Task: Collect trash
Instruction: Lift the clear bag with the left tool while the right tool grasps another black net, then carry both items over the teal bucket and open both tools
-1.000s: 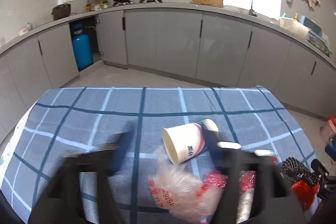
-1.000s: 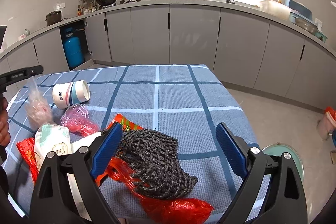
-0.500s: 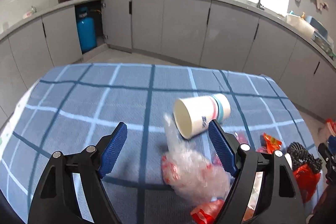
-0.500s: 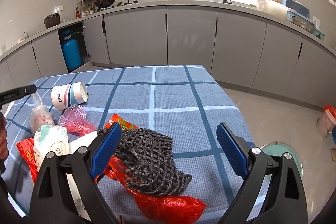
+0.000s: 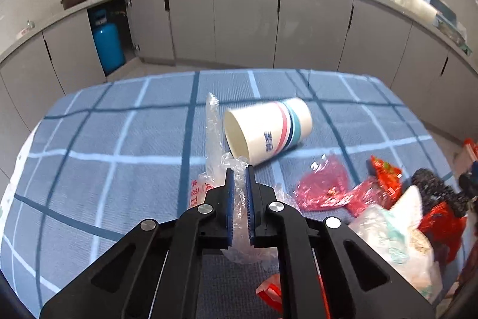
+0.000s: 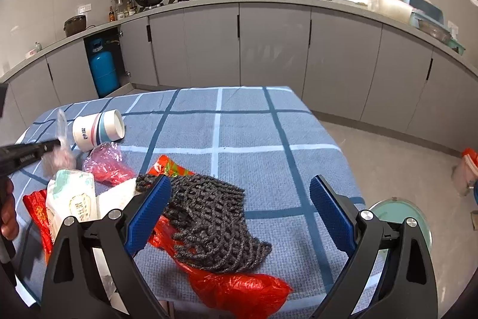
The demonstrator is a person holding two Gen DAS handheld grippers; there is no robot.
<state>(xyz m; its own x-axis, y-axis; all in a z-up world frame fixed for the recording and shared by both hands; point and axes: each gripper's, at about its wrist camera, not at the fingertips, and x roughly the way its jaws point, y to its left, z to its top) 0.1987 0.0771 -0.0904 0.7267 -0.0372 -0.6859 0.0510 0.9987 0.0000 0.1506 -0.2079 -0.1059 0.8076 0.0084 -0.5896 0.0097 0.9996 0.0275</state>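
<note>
The worktop (image 5: 98,145), under its blue checked cloth, carries the same litter as a second ago, all bunched at my right end. The net (image 6: 209,217) lies over the red bag (image 6: 242,289) at the near edge, between the fingers of my right gripper (image 6: 239,217). That gripper hangs wide open above the pile exactly as it did a second back, holding nothing. Beside it sit the white pack (image 6: 74,199), the pink wrapper (image 5: 324,184) and the cup (image 5: 266,132), which lies on its side with its mouth toward me and looks unmoved.

The change is in my left gripper (image 5: 239,207). Half a second ago its jaws stood wide over the clear bag (image 5: 236,190); now they are drawn in narrow and pinch that crumpled plastic between the blue pads (image 5: 229,205), a twisted tail of it sticking up past the tips. In the right view the bag seems to sit a little above the cloth, though blur makes that uncertain.

So I judge the first piece as caught. It wants carrying off to a bin, which I cannot see, and everything else waits.
</note>
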